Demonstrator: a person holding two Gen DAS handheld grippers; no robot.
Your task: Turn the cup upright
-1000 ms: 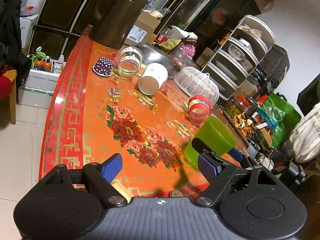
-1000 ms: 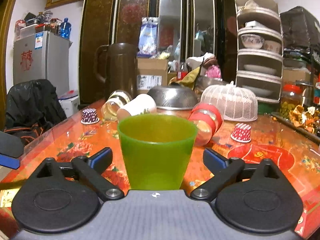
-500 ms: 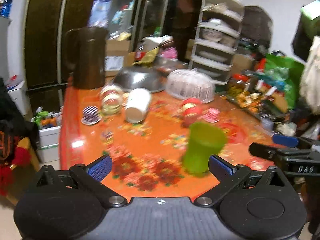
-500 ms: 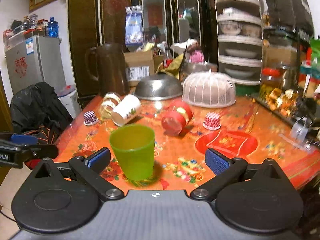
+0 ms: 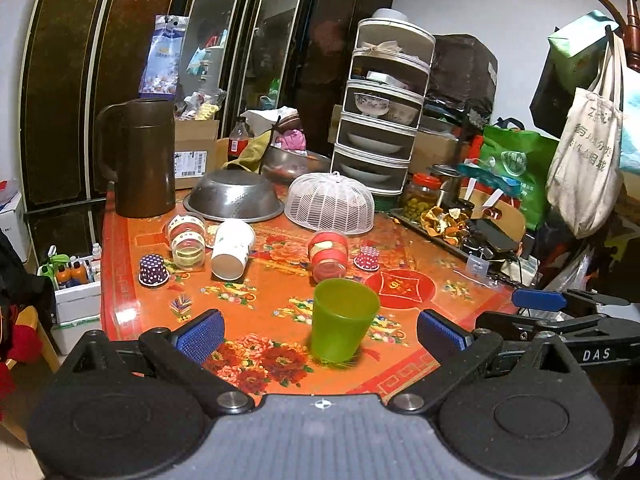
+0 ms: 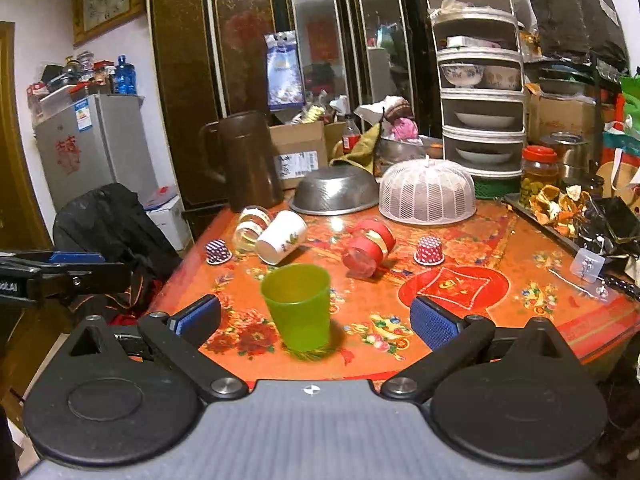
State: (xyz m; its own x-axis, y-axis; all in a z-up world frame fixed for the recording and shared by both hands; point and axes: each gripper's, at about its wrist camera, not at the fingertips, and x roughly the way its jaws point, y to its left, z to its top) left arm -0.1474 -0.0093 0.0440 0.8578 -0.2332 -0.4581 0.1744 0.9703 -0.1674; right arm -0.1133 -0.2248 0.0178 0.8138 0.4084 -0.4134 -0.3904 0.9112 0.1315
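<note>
Standing upright at lower centre of both views, the green cup point(image 5: 344, 326) sits free between the spread-open left gripper point(image 5: 320, 334) and right gripper point(image 6: 314, 320); only the right view shows the refrigerator point(image 6: 92, 144).

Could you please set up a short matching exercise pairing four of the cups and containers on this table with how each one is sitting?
Things:
1. green cup
2. white paper cup
3. metal colander
4. brown pitcher

States:
A. lying on its side
B. upright, mouth open upward, nearest the grippers
C. upside down, dome up
D. upright at the far left corner

Pairs: 1-B, 2-A, 3-C, 4-D
</note>
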